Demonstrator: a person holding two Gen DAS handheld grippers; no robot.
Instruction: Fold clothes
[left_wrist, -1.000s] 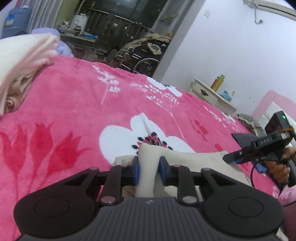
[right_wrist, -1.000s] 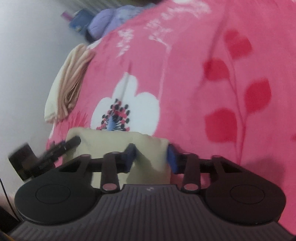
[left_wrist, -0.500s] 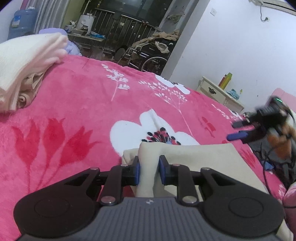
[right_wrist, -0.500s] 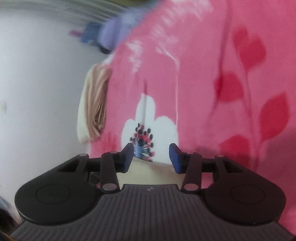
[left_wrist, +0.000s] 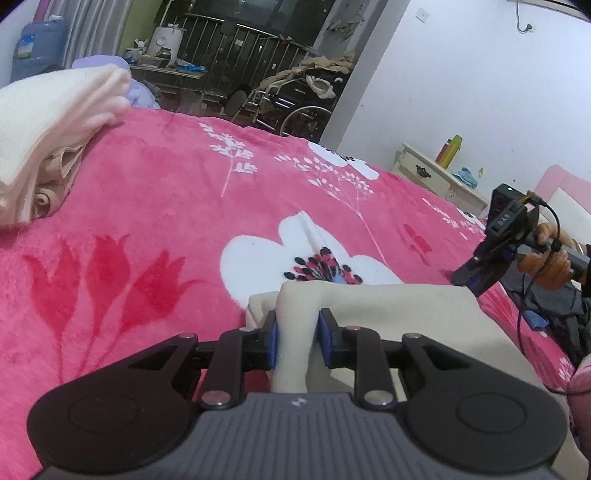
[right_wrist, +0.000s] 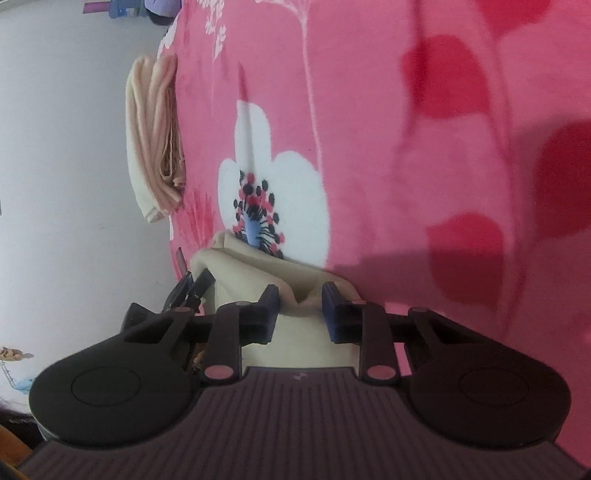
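Cloth first: your left gripper (left_wrist: 297, 338) pinches a raised fold of the beige garment (left_wrist: 399, 314), which lies on the pink blanket (left_wrist: 155, 192). Your right gripper (right_wrist: 300, 308) stands parted, gripping nothing, at the garment's bunched edge. "DAS" reads on its body. Open blanket stretches beyond; folded clothes (left_wrist: 48, 122) sit at the far edge.

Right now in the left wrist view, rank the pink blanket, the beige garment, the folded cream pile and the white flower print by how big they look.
1. Pink blanket, largest.
2. and 3. Beige garment and folded cream pile: similar, and both are cut off or near the lens, so unranked.
4. White flower print, smallest.
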